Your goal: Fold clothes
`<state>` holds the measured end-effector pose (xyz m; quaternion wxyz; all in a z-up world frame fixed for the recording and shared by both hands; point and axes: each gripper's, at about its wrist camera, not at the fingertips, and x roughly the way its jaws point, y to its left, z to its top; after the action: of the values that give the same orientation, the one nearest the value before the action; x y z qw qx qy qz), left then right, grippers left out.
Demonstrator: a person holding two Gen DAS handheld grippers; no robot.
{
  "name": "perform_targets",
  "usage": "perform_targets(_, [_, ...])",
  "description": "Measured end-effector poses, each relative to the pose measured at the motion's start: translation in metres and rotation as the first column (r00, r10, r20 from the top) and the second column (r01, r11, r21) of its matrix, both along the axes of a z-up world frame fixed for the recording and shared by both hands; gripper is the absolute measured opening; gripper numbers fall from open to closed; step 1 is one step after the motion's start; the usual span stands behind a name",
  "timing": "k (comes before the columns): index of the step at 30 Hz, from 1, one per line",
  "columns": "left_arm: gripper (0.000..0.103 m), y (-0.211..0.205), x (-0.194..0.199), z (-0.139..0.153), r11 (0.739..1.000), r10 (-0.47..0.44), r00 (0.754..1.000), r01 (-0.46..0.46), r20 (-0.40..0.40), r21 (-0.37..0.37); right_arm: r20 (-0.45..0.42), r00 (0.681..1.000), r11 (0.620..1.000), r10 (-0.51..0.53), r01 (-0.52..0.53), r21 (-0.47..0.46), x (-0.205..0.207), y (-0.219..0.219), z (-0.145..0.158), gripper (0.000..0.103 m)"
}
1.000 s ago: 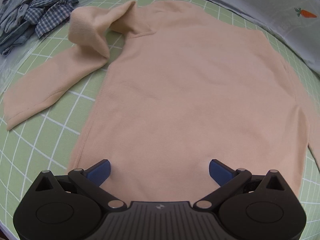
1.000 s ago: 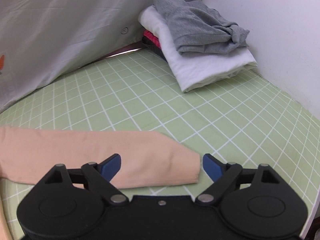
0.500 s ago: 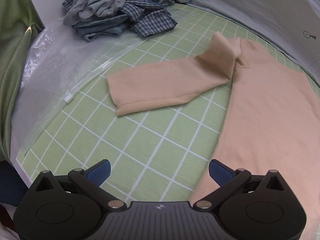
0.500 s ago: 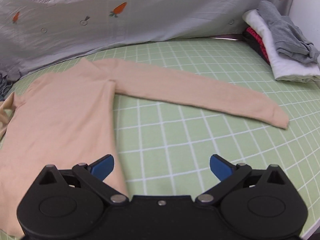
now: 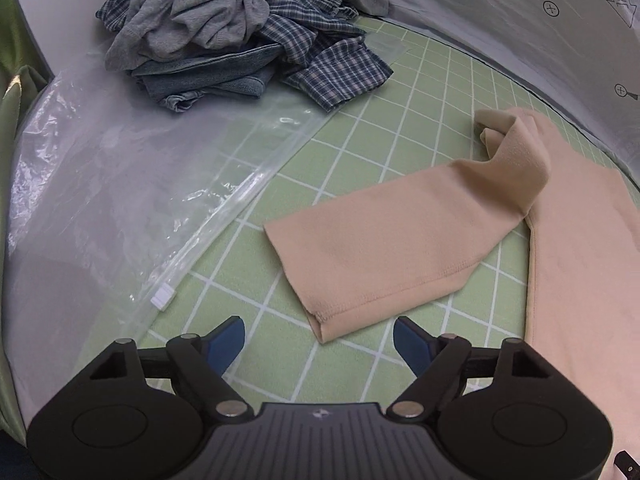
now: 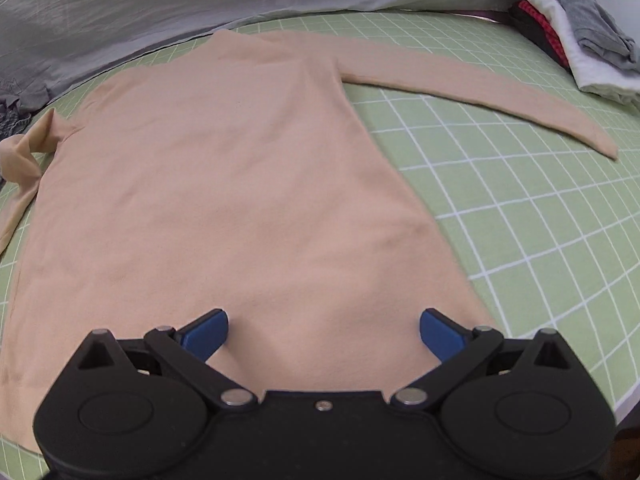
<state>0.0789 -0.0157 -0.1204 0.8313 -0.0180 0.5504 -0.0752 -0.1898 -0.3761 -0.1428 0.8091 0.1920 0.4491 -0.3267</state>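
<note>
A peach long-sleeved top (image 6: 224, 184) lies flat on the green grid mat (image 6: 540, 216). Its right sleeve (image 6: 472, 92) stretches out straight toward the far right. Its left sleeve (image 5: 384, 252) lies bent back on the mat, with the cuff end nearest my left gripper (image 5: 320, 344). That gripper is open, hovering just short of the cuff with nothing between its blue fingers. My right gripper (image 6: 324, 332) is open above the lower part of the top's body, near the hem, and holds nothing.
A heap of unfolded grey, denim and checked clothes (image 5: 240, 28) sits at the far left. A clear plastic zip bag (image 5: 120, 208) lies beside it. Folded clothes (image 6: 576, 40) are stacked at the far right. A grey printed sheet (image 6: 200, 4) borders the mat's far side.
The left gripper has swung left from the top's body to the left sleeve cuff. The right gripper has swung left from the right sleeve's end to over the body. Both stayed open.
</note>
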Motion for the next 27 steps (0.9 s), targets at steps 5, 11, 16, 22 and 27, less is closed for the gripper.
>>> perform_targets(5, [0.061,-0.002,0.019,-0.006,0.997,-0.074,0.997,0.074,0.001,-0.034,-0.015,0.994,0.994,-0.107,0.107,-0.013,0.003,0.007,-0.002,0.103])
perform_targets(11, [0.054,-0.015,0.019,-0.007,0.985,-0.172,0.984,0.172,0.036,0.015,-0.03,0.983,0.984,-0.179,0.178,-0.012,0.012,0.013,-0.004,0.103])
perform_targets(16, [0.043,-0.024,0.012,-0.008,0.967,-0.252,0.966,0.249,0.064,0.056,-0.016,0.981,0.981,-0.195,0.194,-0.029,0.016,0.017,-0.006,0.103])
perform_targets(22, [0.009,-0.034,0.008,-0.007,0.945,-0.326,0.943,0.323,0.067,0.058,0.035,0.977,0.974,-0.21,0.212,-0.083,0.012,0.028,-0.009,0.103])
perform_targets(27, [0.006,-0.035,0.007,-0.005,0.944,-0.327,0.944,0.322,0.054,0.077,0.055,0.972,0.967,-0.229,0.234,-0.105,0.011,0.033,-0.01,0.103])
